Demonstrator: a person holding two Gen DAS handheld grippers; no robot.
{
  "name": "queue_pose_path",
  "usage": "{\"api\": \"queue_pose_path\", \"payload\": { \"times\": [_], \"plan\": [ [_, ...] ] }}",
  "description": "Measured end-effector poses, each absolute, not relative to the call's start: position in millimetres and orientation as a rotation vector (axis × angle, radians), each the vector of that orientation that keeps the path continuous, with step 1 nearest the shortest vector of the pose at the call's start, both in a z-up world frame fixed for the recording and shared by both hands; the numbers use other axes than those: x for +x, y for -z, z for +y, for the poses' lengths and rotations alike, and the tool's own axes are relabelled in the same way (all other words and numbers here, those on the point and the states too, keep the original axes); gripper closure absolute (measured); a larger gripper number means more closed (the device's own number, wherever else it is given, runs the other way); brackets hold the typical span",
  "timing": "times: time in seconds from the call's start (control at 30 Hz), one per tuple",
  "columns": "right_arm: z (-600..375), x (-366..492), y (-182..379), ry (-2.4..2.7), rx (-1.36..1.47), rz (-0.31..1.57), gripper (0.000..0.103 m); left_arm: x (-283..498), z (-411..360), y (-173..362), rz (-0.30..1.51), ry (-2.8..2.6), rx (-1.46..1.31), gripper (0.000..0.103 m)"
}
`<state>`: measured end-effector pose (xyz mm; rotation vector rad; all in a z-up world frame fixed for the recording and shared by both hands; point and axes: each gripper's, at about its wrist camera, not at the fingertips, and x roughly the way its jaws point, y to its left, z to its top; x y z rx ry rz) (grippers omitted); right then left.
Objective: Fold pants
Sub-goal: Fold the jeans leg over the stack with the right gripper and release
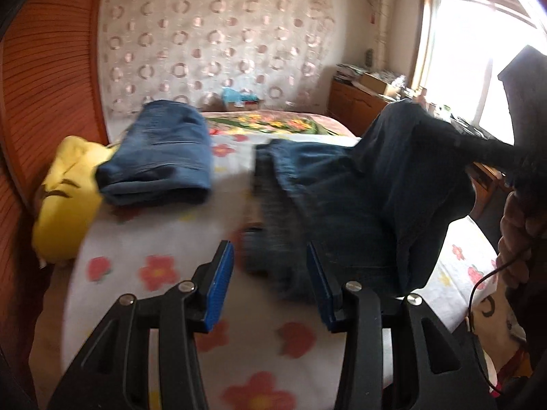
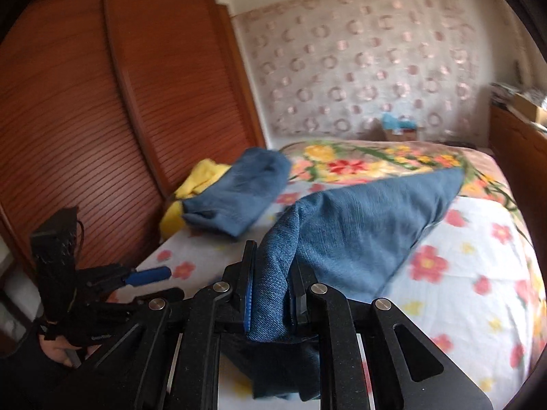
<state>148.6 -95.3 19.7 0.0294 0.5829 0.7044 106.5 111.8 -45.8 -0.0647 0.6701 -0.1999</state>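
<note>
Closest to the right wrist camera, the right gripper (image 2: 271, 294) pinches a bunch of blue denim between its pads; this is a corner of the jeans (image 2: 359, 225) being folded, drawn up off the bed (image 2: 478, 273) while the rest of the cloth slopes away and down to the bedspread. From the left wrist view the same jeans (image 1: 328, 212) lie in a dark, blurred heap across the right half of the bed (image 1: 147, 239), one part lifted toward the right edge of the picture. The left gripper (image 1: 270, 290) stands spread above the bedspread just short of the near edge of the jeans, with nothing between its blue pads.

A second pair of folded jeans (image 1: 160, 157) rests farther back on the left side of the bed, partly over a yellow cushion (image 1: 61, 205) that sits against the wardrobe (image 2: 85, 130), a tall reddish-brown piece with slatted doors. The bedspread is white with red and yellow flowers, and a brighter floral blanket (image 2: 369, 164) covers the far end. Behind the bed hangs a pale curtain (image 1: 218, 41) patterned with pink rings. A bright window (image 1: 478, 54) and a wooden cabinet (image 1: 355, 106) with clutter on top stand at the right.
</note>
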Motion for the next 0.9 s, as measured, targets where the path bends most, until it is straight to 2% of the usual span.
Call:
{"api": "queue_pose_path", "payload": {
  "times": [0.2,0.43,0.53,0.6,0.9],
  "plan": [
    [-21.9,147.2,14.0,-0.798,-0.105,0.686,0.091,95.0,149.3,44.5,0.659,0.131,-0.088,0.061],
    [11.9,146.9,60.3,-0.818,-0.158,0.810,0.090,91.9,169.9,43.8,0.642,0.093,-0.127,0.061],
    [9.7,143.2,54.2,-0.816,-0.151,0.801,0.078,89.9,171.7,40.6,0.638,0.089,-0.130,0.061],
    [1.7,138.4,43.6,-0.833,-0.125,0.789,0.058,91.2,169.9,38.4,0.635,0.092,-0.126,0.061],
    [-57.9,146.9,-5.6,-0.704,-0.148,0.652,0.049,108.9,143.0,29.5,0.630,0.161,-0.093,0.061]
  ]
}}
